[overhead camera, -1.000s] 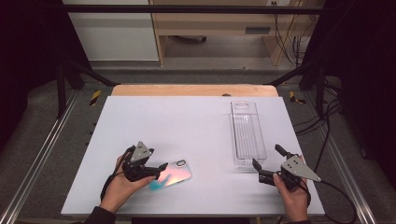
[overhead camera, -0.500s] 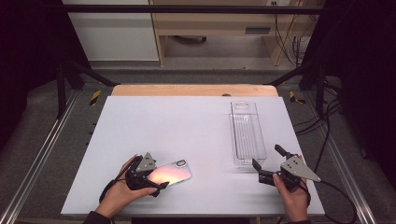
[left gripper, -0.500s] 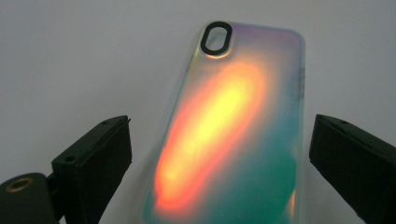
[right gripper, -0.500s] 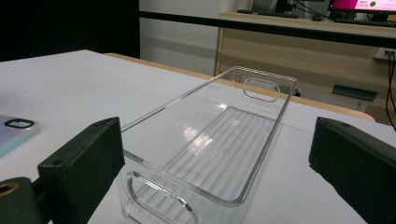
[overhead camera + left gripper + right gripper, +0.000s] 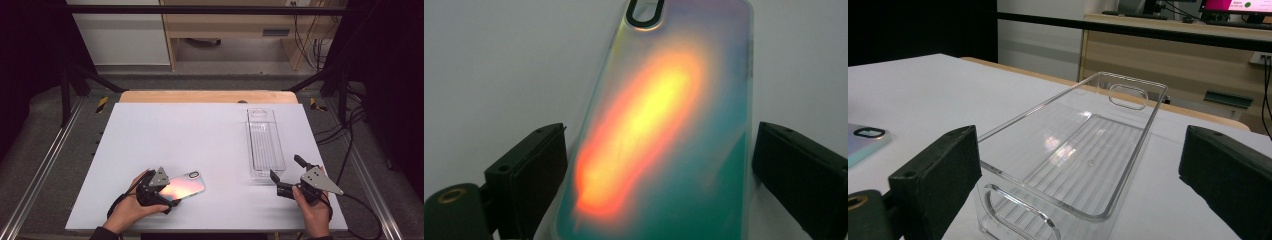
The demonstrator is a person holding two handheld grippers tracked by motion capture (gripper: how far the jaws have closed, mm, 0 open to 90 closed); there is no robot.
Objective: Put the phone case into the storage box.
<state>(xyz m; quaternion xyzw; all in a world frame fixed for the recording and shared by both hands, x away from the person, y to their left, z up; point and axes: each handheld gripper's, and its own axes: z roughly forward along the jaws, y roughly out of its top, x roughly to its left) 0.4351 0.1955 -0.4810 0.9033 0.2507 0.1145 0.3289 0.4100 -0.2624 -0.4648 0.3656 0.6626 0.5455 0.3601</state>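
Even overhead light falls on the white table (image 5: 210,145), while the surroundings sink into darkness. Between the left gripper's (image 5: 659,165) jaws, the phone case (image 5: 664,130) glares orange and looks soft, close-up blurred. Ahead of the right gripper (image 5: 1078,170), the clear tray (image 5: 1083,150) shows small glints.

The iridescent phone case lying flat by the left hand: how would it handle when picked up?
The phone case is probably light and a little flexible, being a thin shell. Its glossy surface may slip. Lying flat on the table, it shouldn't roll or tip.

A white surface (image 5: 200,135) spans mid-frame; a pale wooden cabinet (image 5: 235,30) stands top centre, cables (image 5: 350,115) trailing at right.
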